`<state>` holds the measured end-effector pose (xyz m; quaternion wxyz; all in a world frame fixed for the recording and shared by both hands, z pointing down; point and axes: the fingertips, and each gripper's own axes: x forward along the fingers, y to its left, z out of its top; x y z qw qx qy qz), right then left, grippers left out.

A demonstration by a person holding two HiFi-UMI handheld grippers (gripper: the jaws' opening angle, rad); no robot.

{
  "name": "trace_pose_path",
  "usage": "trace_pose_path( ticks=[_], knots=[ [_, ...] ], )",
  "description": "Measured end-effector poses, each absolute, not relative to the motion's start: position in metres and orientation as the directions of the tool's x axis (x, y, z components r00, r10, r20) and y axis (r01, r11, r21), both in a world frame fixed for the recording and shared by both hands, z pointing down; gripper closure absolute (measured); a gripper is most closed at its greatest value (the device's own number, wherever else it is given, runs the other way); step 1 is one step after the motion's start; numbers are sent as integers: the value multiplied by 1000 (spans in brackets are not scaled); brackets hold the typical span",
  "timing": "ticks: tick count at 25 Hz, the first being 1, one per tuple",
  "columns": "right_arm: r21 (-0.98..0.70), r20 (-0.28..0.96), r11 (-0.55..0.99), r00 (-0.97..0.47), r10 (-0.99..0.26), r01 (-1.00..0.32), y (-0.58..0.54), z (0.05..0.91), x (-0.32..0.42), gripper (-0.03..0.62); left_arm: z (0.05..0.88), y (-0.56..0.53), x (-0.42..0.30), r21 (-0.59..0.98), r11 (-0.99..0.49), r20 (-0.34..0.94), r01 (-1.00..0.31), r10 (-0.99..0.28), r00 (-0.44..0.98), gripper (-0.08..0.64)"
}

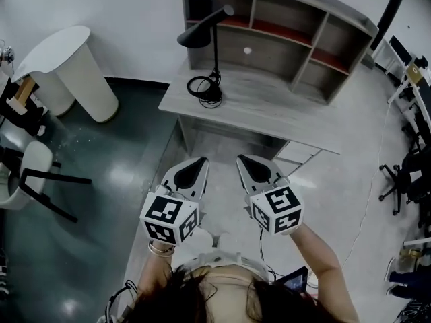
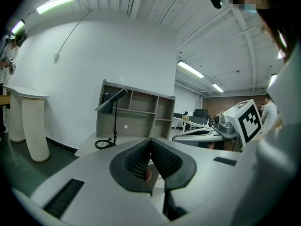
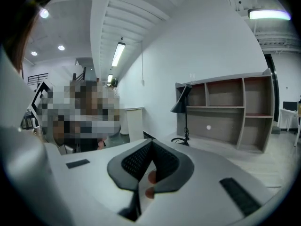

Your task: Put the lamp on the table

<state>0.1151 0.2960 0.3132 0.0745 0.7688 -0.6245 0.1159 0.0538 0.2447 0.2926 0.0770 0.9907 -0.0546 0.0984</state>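
Observation:
A black desk lamp (image 1: 210, 42) stands upright on the grey wooden desk (image 1: 269, 113), near its left end, with its cord coiled round the base (image 1: 205, 88). The lamp (image 2: 113, 121) also shows far ahead in the left gripper view, and the lamp (image 3: 183, 114) in the right gripper view too. My left gripper (image 1: 196, 164) and right gripper (image 1: 246, 161) hang side by side in front of the desk, well short of it. Both are shut with nothing between the jaws.
A shelf unit (image 1: 289, 25) with open compartments rises at the desk's back. A white round pedestal table (image 1: 67, 66) stands at the left, with a chair (image 1: 30, 177) below it. Office chairs (image 1: 411, 173) and cables sit at the right.

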Motion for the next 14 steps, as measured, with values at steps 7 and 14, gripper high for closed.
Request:
trace_pose_path(
  ticks=[7, 14],
  knots=[
    [-47, 273, -214, 194, -942, -976, 262, 317, 102, 571, 293, 210, 43, 140, -984, 209, -113, -82, 974, 549],
    [-62, 279, -231, 205, -938, -971, 237, 323, 90, 572, 299, 181, 30, 148, -983, 214, -107, -74, 974, 549]
  ],
)
